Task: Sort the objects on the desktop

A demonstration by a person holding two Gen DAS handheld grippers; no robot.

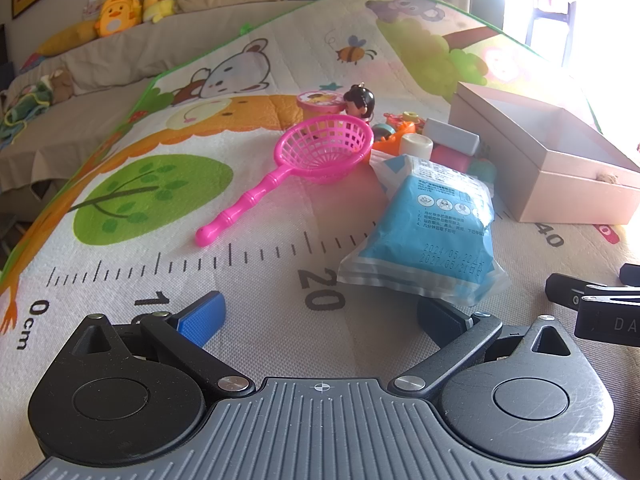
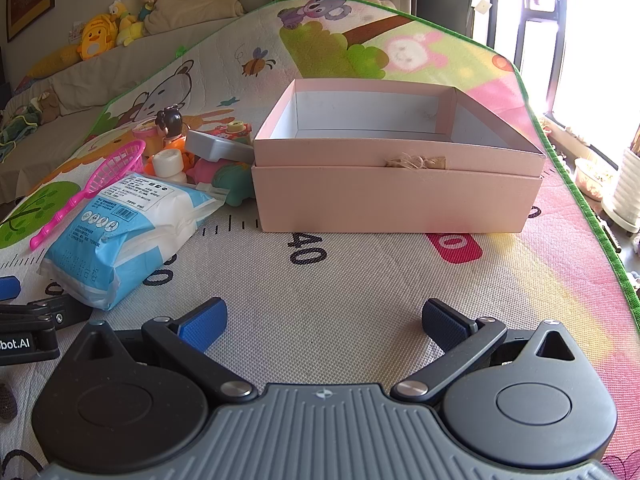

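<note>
An open pink box [image 2: 396, 196] stands on the play mat, its inside bare; it also shows in the left wrist view [image 1: 560, 176]. A blue wipes packet [image 1: 432, 228] lies just ahead of my left gripper [image 1: 320, 320], which is open and empty; the packet's near edge overlaps its right finger. A pink toy net [image 1: 320, 152] lies left of the packet. Behind them sit a doll [image 1: 360, 104], a white roll [image 1: 416, 146] and several small toys. My right gripper [image 2: 324, 326] is open and empty, in front of the box. The packet [image 2: 124, 232] lies to its left.
The mat [image 2: 340, 288] has a printed ruler and a green border [image 2: 600, 216] at its right edge, with a drop beyond. A sofa with plush toys [image 1: 120, 12] is at the back. Each gripper shows at the edge of the other's view.
</note>
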